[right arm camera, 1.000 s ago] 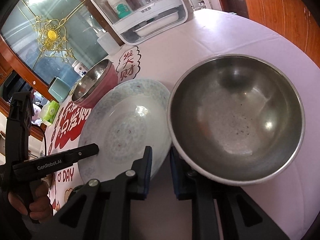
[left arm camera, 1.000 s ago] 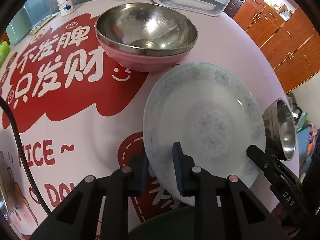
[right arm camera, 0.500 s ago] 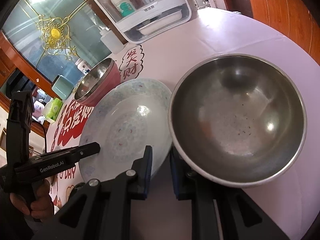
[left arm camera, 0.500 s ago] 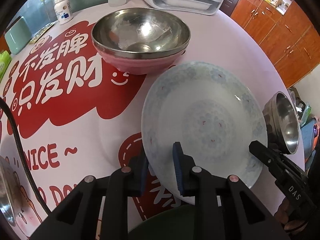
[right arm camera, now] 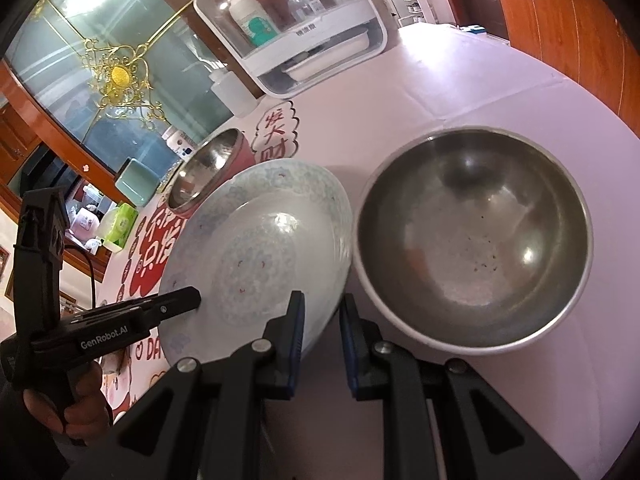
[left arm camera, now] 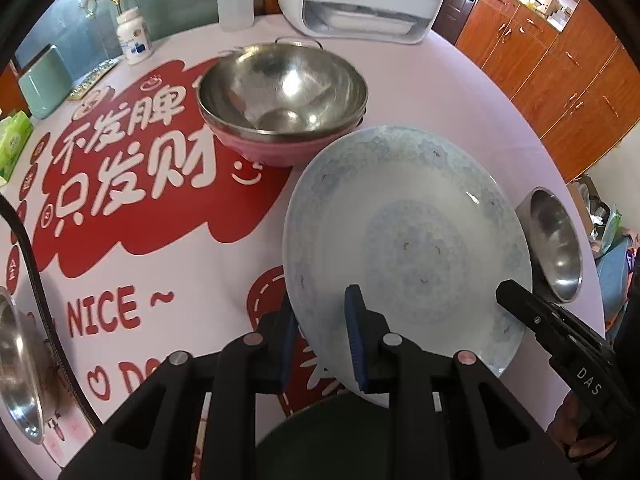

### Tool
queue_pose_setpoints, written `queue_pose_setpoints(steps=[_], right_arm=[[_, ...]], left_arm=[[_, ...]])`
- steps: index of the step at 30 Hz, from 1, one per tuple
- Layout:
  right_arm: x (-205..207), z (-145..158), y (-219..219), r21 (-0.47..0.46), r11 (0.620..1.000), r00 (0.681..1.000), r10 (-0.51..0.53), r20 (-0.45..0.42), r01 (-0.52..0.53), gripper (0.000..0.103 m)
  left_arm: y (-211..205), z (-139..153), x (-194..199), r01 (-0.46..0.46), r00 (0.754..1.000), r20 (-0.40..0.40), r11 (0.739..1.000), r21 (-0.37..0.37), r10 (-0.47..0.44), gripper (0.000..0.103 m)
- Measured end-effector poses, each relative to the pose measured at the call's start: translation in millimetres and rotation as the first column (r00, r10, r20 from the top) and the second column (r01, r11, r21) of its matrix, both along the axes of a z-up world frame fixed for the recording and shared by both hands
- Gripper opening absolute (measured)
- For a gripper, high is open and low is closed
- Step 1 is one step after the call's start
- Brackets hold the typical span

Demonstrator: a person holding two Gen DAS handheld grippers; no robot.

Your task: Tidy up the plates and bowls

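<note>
— What sort of place does the room look like?
— A home dining room: ahead of the claw spreads a round table (left arm camera: 420, 92) under a pink cloth printed with red slogans.
— And beyond the claw?
— A white countertop dish cabinet (left arm camera: 360, 0) (bottles inside), wooden cupboards (left arm camera: 560, 80) off to its right, and a gilded glass partition (right arm camera: 112, 76) to its upper left.

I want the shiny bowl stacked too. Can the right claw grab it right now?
Probably not yet. The right claw sits shut beside the steel bowl, with nothing visibly pinched, and the plate that the left claw holds crowds the bowl's other side. It must open first.
</note>
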State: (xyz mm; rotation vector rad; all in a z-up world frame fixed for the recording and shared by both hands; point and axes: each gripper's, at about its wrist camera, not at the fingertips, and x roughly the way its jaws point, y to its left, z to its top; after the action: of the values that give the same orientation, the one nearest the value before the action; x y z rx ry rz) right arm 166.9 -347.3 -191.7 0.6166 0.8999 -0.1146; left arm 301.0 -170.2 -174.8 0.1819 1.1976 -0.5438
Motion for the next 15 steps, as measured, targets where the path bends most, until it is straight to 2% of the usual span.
queue_pose_setpoints(steps=[7, 15], right_arm=[[-13, 25, 6, -0.012, 1.0, 0.999, 0.02, 0.046, -0.019, 0.017], [-37, 54, 20, -0.016, 0.999, 0.994, 0.039, 0.102, -0.037, 0.017]], left_arm=[[12, 30, -18, 0.006, 0.999, 0.048, 1.0, -0.014, -0.005, 0.021], [32, 66, -53, -0.037, 0.995, 0.093, 0.999, -0.039, 0.041, 0.021]])
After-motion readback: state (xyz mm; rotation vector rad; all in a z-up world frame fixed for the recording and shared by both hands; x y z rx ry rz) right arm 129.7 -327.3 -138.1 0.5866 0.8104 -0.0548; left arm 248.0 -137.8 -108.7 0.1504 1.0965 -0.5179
